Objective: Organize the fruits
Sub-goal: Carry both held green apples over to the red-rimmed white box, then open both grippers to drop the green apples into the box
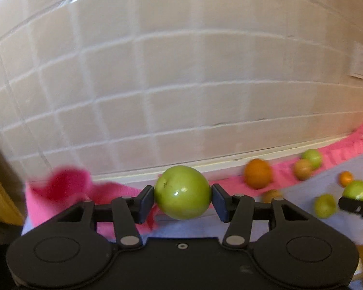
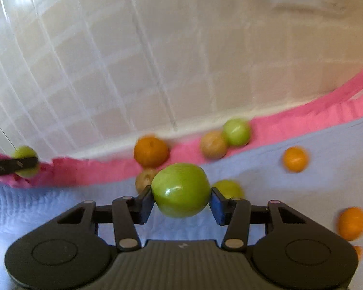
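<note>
Counting across both wrist views, there are two grippers: the left gripper (image 1: 182, 193) and the right gripper (image 2: 181, 194). Four green fruits (image 2: 180, 190) show in the right wrist view, along with four oranges (image 2: 150, 151), two brownish-yellow fruits (image 2: 213, 144), and one pink cloth (image 2: 302, 113).

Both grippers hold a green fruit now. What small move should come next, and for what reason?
Probably carry both fruits away to wherever greens are gathered; no container shows here. The left gripper is shut on one green apple, the right gripper on another green apple, both apparently lifted above the blue cloth, where oranges lie loose.
</note>
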The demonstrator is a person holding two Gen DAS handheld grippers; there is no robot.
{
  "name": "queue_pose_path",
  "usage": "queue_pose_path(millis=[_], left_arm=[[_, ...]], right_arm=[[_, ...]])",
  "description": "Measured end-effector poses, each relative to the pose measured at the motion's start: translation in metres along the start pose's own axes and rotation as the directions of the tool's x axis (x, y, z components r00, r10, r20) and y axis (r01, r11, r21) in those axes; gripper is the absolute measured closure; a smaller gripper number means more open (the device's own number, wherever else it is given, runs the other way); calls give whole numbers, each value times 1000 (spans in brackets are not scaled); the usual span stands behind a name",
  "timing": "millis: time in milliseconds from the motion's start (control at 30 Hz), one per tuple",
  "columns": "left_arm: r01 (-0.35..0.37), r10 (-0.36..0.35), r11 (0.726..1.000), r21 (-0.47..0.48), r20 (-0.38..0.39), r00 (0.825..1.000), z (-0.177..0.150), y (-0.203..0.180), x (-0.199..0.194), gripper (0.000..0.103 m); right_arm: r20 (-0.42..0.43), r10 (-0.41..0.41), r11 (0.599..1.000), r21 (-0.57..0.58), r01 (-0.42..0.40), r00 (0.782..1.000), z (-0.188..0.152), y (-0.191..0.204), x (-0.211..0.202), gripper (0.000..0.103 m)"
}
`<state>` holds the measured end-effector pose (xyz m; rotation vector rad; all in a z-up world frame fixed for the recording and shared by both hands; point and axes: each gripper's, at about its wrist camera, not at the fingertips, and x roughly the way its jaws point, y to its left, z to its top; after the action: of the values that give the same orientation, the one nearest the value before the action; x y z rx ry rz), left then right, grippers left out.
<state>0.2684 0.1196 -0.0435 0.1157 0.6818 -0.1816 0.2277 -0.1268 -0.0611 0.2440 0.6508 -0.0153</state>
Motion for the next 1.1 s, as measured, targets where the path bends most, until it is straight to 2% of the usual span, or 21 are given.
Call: queue_pose_path(millis=[100,200,233,333,433,567,600,667,700,800,867,933,967,1100], left_arm=[[59,-60,997,39,27,998,9,-44,-24,41],[122,-131,986,115,69,989,22,-95,-44,41],[144,-156,980,138,83,984,26,-113,-50,41],[238,-266,949,207,118,957,38,-168,-70,41],[370,-408,891,264,107,907,46,-224,-84,41],[519,-559,783,343,23,829,43,-314,-90,41],[545,-585,755,363,-3,811,40,-336,-89,41],[599,-627,691,405,-77,775,30,-383,-77,40],[615,-636,666,422,-110,764,24,-405,-76,40],[647,-628,608,460,-220,746,6,-464,-56,41],[676,-617,588,444,-293,730,-5,-491,-44,41],[709,-614,564,423,-359,703,-15,-510,-31,41],[716,-606,563,413,-383,697,-18,-517,-25,41],[701,-569,563,438,-408,713,-30,-539,-13,41]], right_arm=[[46,-7,995,96,3,999,10,-34,-42,52],[89,24,964,261,-46,996,19,-86,-81,52],[112,6,959,282,-38,994,21,-101,-94,52],[146,-127,948,308,77,981,23,-142,-135,52],[124,-261,912,356,203,957,12,-189,-171,52],[17,-438,825,405,395,899,-17,-244,-201,52],[-11,-463,804,416,425,886,-25,-257,-206,52],[-59,-472,780,437,448,880,-40,-277,-211,52],[-83,-470,772,444,455,879,-51,-286,-214,52],[-156,-479,750,439,495,864,-68,-309,-211,52],[-197,-483,739,432,518,853,-76,-319,-203,52],[-234,-476,726,440,529,848,-87,-329,-201,52],[-247,-474,720,443,534,845,-88,-332,-197,52],[-292,-462,714,437,546,837,-95,-342,-189,52]])
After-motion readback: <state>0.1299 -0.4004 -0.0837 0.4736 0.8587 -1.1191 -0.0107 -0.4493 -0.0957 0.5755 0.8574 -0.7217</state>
